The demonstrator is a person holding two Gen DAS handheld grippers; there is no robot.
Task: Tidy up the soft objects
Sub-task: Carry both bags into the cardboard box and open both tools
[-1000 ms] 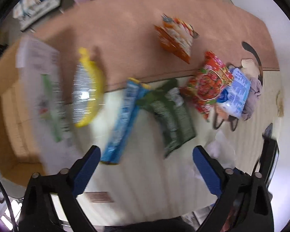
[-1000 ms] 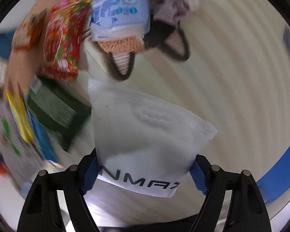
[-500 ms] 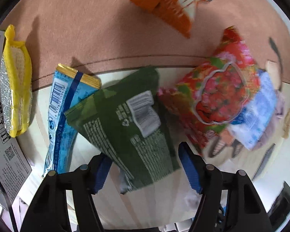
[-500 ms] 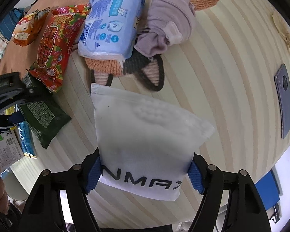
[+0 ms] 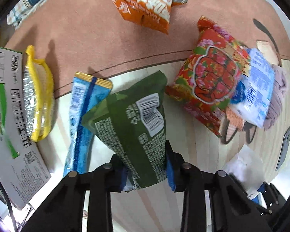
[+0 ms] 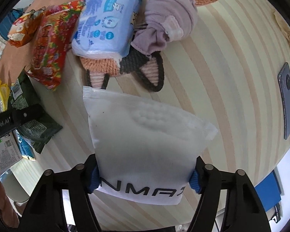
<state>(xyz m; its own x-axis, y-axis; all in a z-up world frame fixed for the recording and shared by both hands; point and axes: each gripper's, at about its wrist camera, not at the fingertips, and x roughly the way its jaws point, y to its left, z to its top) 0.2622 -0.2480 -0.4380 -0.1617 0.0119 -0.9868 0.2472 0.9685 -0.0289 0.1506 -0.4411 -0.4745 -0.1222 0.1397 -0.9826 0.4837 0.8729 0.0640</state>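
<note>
My left gripper (image 5: 146, 171) is shut on a dark green snack bag (image 5: 133, 123), gripped at its near end, above the striped table. My right gripper (image 6: 145, 176) is shut on a white fabric pouch (image 6: 145, 135) with black letters, held over the table. Beyond it lie a light blue wipes pack (image 6: 106, 25), a lilac cloth (image 6: 168, 19) and a knitted orange and black piece (image 6: 125, 67). A red flowered bag (image 5: 212, 77) and an orange snack bag (image 5: 147, 3) lie further off.
A blue and gold packet (image 5: 83, 119) and a yellow-edged silver packet (image 5: 36, 98) lie left of the green bag. A white printed box (image 5: 5, 116) stands at far left. A pink mat (image 5: 87, 29) covers the far table. A phone (image 6: 288, 100) lies at right.
My left gripper has moved in on the green bag and closed on its near end. My right gripper keeps holding the white pouch, nearly still.
</note>
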